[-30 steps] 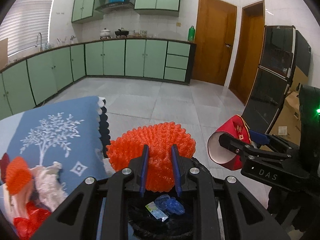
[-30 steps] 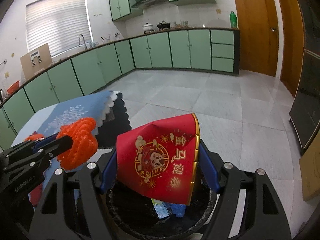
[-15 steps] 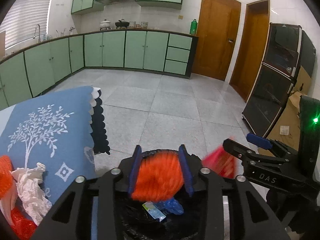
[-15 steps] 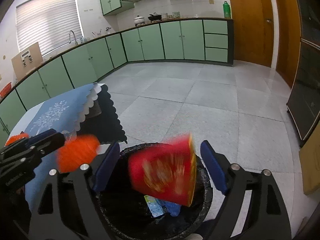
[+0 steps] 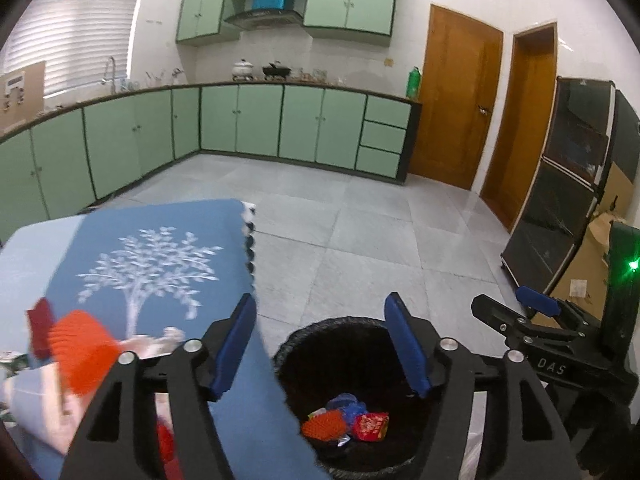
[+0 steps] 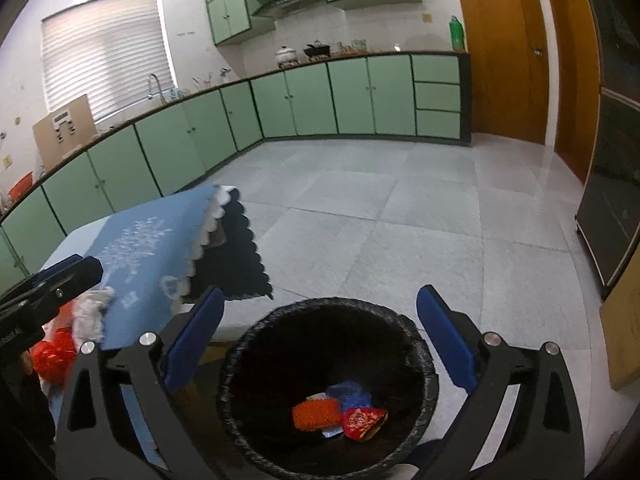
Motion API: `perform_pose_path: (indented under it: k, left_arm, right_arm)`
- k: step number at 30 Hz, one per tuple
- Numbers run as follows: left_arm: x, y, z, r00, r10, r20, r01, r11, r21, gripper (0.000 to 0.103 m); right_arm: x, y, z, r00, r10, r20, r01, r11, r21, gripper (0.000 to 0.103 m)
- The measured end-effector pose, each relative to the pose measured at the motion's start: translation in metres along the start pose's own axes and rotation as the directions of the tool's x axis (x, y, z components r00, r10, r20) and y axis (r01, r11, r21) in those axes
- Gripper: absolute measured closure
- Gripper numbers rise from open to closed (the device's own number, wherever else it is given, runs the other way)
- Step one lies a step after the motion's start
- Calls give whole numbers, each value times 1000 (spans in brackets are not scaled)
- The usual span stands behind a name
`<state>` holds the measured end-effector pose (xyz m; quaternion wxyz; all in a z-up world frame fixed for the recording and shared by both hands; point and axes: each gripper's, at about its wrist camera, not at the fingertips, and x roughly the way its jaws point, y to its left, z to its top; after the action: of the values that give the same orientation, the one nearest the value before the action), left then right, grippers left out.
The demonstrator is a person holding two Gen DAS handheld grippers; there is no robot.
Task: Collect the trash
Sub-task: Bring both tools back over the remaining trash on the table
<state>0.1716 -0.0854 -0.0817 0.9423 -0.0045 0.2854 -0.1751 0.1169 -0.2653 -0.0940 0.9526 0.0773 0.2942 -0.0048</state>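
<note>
Two claws hang apart and empty above the black-lined bin [image 6: 240, 364], their jaws having just been opening; left claw [image 5: 320, 344], right claw [image 6: 320, 340]. An orange foam net [image 6: 314, 414] and red packet [image 6: 362, 422] lie inside. Tiled floor [image 6: 400, 220] stretches open beyond. The left view alone shows more trash [image 5: 80, 352] on the blue-clothed counter [image 5: 152, 248].

"DAS" is printed on the right hand-held gripper [image 5: 538, 312].

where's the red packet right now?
At the bottom of the black trash bin, low centre in the right wrist view: the red packet lies right of the orange foam net, just below the blue wrapper.
</note>
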Motion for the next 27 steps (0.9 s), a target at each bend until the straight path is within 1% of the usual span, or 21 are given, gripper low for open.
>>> perform_pose_path:
  k: [2, 7, 8, 10, 15, 18, 19, 25, 27]
  left_arm:
    - [-16, 7, 0, 1000, 25, 17, -25, 1000, 3, 34]
    - [-56, 35, -7, 996, 87, 35, -86, 996, -29, 25]
    - [-64, 43, -10, 994, 107, 38, -106, 994, -34, 24]
    - [-77, 56, -15, 989, 146, 38, -144, 989, -43, 19]
    - [-110, 98, -35, 969, 244, 27, -240, 966, -100, 12]
    - [-126, 122, -49, 954, 298, 16, -294, 947, -132, 12]
    - [-132, 130, -54, 947, 322, 13, -317, 938, -140, 12]
    - [-151, 157, -74, 918, 396, 1, -390, 904, -174, 12]
    - [-155, 162, -79, 914, 406, -6, -400, 898, -185, 12]
  right_arm:
    - [-8, 12, 0, 1000, 14, 12, -14, 1000, -6, 7]
    - [-24, 45, 0, 997, 73, 12, -73, 997, -11, 6]
    - [-27, 55, -1, 996, 88, 11, -88, 996, -18, 6]
    - [-30, 70, -3, 994, 108, 7, -108, 994, -36, 6]
    - [-37, 112, -7, 985, 171, -11, -171, 982, -73, 6]
    - [-41, 134, -11, 978, 207, -10, -207, 973, -99, 6]
    - [-41, 142, -14, 976, 215, -9, -215, 970, -111, 6]
    - [-44, 177, -26, 968, 251, -12, -249, 952, -179, 6]
    - [-44, 184, -30, 965, 261, -16, -259, 948, -185, 6]
